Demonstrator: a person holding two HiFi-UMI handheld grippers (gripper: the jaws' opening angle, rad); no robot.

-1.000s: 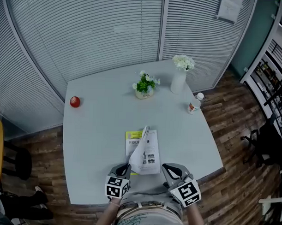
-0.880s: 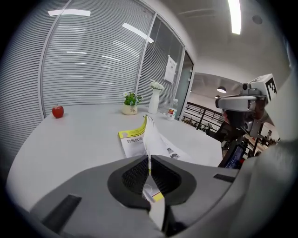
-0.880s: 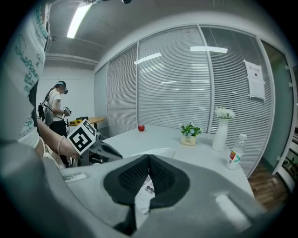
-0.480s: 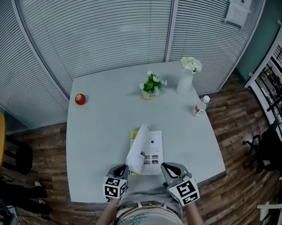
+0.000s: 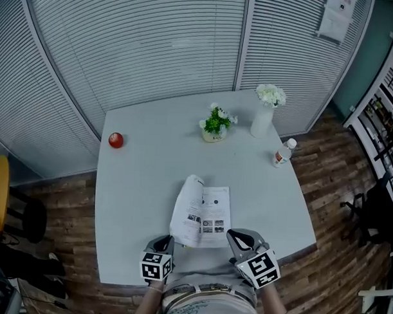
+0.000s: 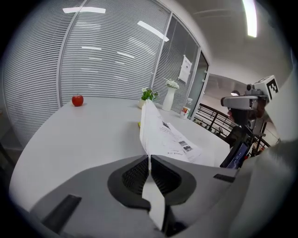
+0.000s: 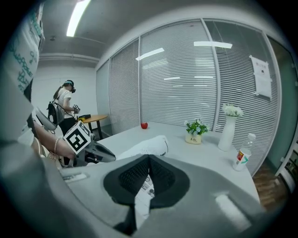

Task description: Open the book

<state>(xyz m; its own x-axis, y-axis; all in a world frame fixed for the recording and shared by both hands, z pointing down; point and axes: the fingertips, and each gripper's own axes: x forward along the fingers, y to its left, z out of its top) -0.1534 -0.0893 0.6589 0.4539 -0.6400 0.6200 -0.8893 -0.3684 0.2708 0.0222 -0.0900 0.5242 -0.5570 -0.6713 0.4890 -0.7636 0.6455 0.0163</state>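
A thin white book (image 5: 204, 213) lies spread near the front edge of the grey table (image 5: 138, 177). My left gripper (image 5: 168, 240) is shut on the lower corner of its left page, which curves up and over to the left. In the left gripper view that page (image 6: 150, 125) stands on edge between the closed pads (image 6: 135, 174), with the printed right page (image 6: 179, 142) beyond. My right gripper (image 5: 236, 235) is shut on the book's lower right corner. In the right gripper view printed paper (image 7: 144, 193) runs between its closed pads and the lifted page (image 7: 146, 148) arches ahead.
A red apple (image 5: 116, 140) sits at the far left of the table. A small potted plant (image 5: 217, 125), a white vase of flowers (image 5: 266, 110) and a plastic bottle (image 5: 283, 152) stand along the far right. Blinds wall the back. A person (image 7: 65, 104) stands far off.
My left gripper has drawn back and to the left with the page. The page stood nearly upright over the book's middle and now leans over to the left, so the book lies wider open.
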